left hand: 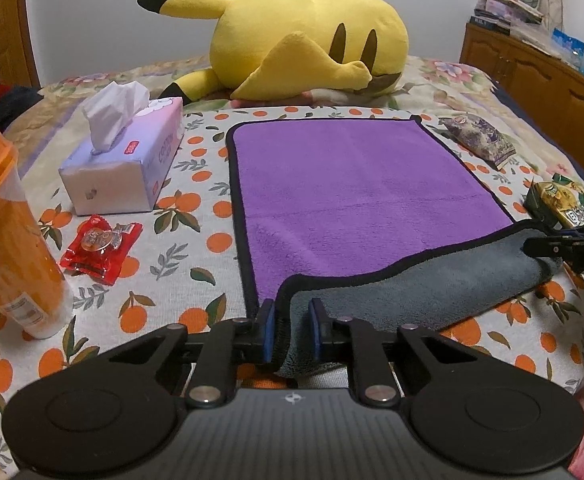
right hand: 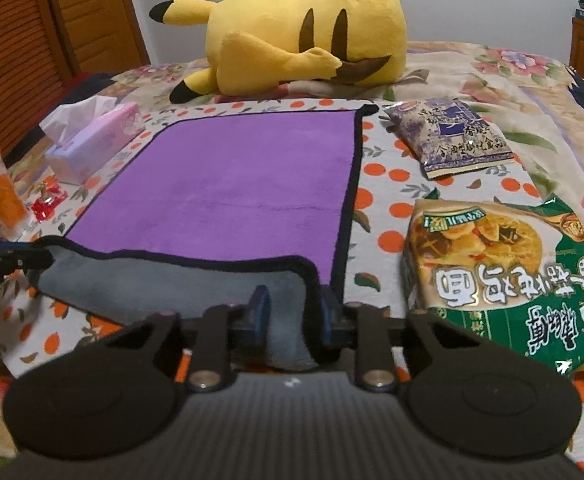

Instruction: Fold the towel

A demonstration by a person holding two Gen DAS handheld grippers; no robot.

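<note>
The square purple microfibre towel with black piping and a grey underside (left hand: 351, 192) lies flat on the orange-print cotton cloth (left hand: 196, 216) that covers the bed, with its far edge near the large yellow plush toy (left hand: 292, 40). Only the near edge is raised and turned back, so the grey underside faces up along that strip.

The left gripper (left hand: 292, 320) is clamped on the near-left corner of the towel; the fabric is bunched between its blue pads. The right gripper (right hand: 290, 312) is clamped on the near-right corner in the same way. Holding both near corners keeps the lifted edge stretched between the two tools, so, as a judgement, it can travel as one straight line toward the far edge.

The fold appears to be at its start: most of the purple face is uncovered.

Surrounding items sit clear of the towel. On the left are the lilac tissue box (left hand: 128, 160), the red sweet wrapper (left hand: 100, 248) and the orange plastic tumbler (left hand: 8, 232). On the right are the purple snack packet (right hand: 451, 136) and the green instant-noodle packet (right hand: 503, 280).
</note>
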